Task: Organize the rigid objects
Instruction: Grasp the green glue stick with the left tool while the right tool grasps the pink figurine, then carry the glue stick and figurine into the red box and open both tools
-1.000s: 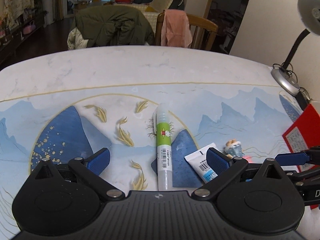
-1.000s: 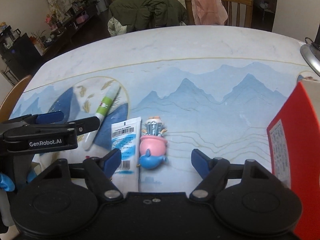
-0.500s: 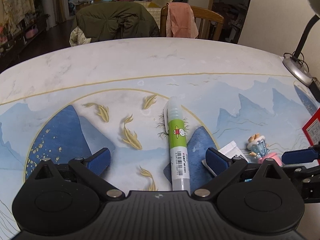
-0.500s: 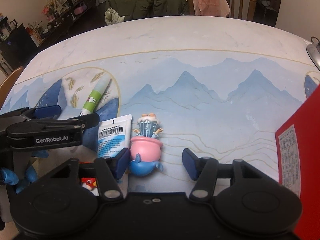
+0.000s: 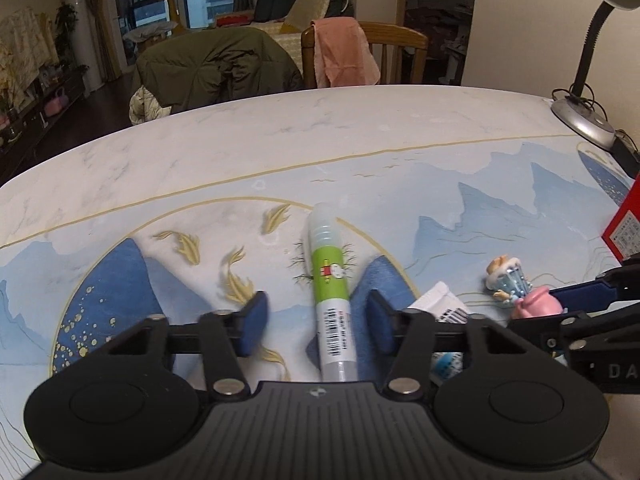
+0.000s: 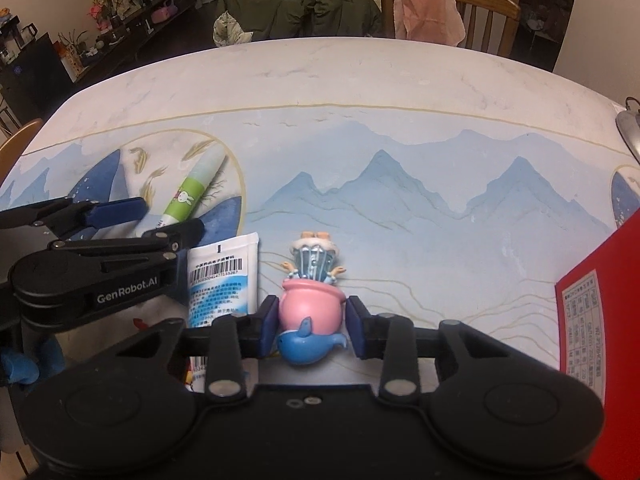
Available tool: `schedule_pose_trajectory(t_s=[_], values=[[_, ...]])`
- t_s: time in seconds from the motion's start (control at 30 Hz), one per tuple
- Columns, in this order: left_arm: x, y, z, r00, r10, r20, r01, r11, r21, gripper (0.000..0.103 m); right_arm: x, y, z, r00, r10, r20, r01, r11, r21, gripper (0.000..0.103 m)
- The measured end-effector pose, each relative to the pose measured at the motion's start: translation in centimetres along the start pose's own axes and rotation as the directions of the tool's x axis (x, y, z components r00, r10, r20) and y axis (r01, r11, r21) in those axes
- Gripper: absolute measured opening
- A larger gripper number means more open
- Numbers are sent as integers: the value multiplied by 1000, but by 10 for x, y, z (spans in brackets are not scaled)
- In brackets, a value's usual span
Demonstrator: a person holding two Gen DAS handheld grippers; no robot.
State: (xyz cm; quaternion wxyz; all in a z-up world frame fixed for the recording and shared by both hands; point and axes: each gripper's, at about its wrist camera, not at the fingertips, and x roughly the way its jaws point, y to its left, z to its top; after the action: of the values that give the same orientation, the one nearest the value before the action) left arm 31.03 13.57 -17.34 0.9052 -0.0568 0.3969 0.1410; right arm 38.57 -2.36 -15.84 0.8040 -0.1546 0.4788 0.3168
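Observation:
A green and white glue stick [image 5: 330,288] lies on the painted table mat [image 5: 460,184] between the fingers of my left gripper [image 5: 316,324]. Its jaws are closing, with gaps on both sides of the stick, the wider on the left. A figurine, a pink pot on a blue whale [image 6: 310,312], lies between the fingers of my right gripper [image 6: 313,327]. Those jaws are closing too: the left pad touches the pot and a thin gap shows at the right pad. Between the two objects lies a white and blue tube [image 6: 222,276]. The left gripper [image 6: 166,218] shows from the side in the right wrist view.
A red box [image 6: 600,320] stands at the right edge of the mat. A desk lamp's base [image 5: 582,120] sits at the far right corner. Chairs draped with a green coat [image 5: 212,68] and a pink cloth [image 5: 344,56] stand beyond the table's far edge.
Both pairs of jaws have narrowed a lot. The left ones now flank the glue stick's lower half. The right gripper sank and moved in around the figurine's pink pot.

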Motion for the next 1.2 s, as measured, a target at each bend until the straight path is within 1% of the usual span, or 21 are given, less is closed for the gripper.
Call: schedule_pose_trajectory(t_s=[0.03, 0.07, 0.13, 0.17, 0.2, 0.37, 0.53, 0.67, 0.9, 1.1, 1.2], values=[[-1, -1, 0, 1000, -2, 1, 2, 1000, 0, 38, 0, 0, 0, 1000, 0, 1, 0, 1000, 2, 34], [-1, -1, 1, 1000, -4, 1, 4, 1000, -2, 31, -1, -1, -1, 1000, 0, 4, 0, 1000, 6, 34], [-2, -1, 1, 1000, -13, -4, 13, 1000, -12, 26, -3, -3, -2, 1000, -1, 8, 1, 1000, 13, 34], [-3, -1, 1, 1000, -14, -6, 14, 1000, -16, 19, -5, -3, -3, 1000, -2, 9, 2, 1000, 17, 34], [-3, -1, 1, 1000, -17, -10, 17, 1000, -22, 18, -7, -4, -4, 1000, -2, 10, 2, 1000, 21, 34], [-10, 1, -1, 1000, -26, -13, 25, 998, -53, 17, -20, -7, -11, 1000, 6, 18, -7, 999, 45, 34], [-26, 3, -6, 999, -36, -9, 35, 996, -84, 17, -37, -8, -19, 999, 19, 33, -21, 998, 66, 34], [-43, 6, -10, 999, -50, -3, 50, 992, -119, 17, -54, -8, -26, 998, 32, 50, -36, 996, 81, 34], [-74, 7, -19, 998, -59, 6, 60, 987, -150, 17, -89, -11, -40, 994, 64, 84, -72, 992, 106, 34], [-103, 3, -29, 996, -86, 16, 87, 979, -182, 17, -120, -13, -55, 990, 79, 117, -90, 991, 97, 34], [-118, -2, -31, 996, -89, 32, 93, 979, -182, 17, -135, -15, -62, 987, 85, 134, -98, 990, 96, 34]])
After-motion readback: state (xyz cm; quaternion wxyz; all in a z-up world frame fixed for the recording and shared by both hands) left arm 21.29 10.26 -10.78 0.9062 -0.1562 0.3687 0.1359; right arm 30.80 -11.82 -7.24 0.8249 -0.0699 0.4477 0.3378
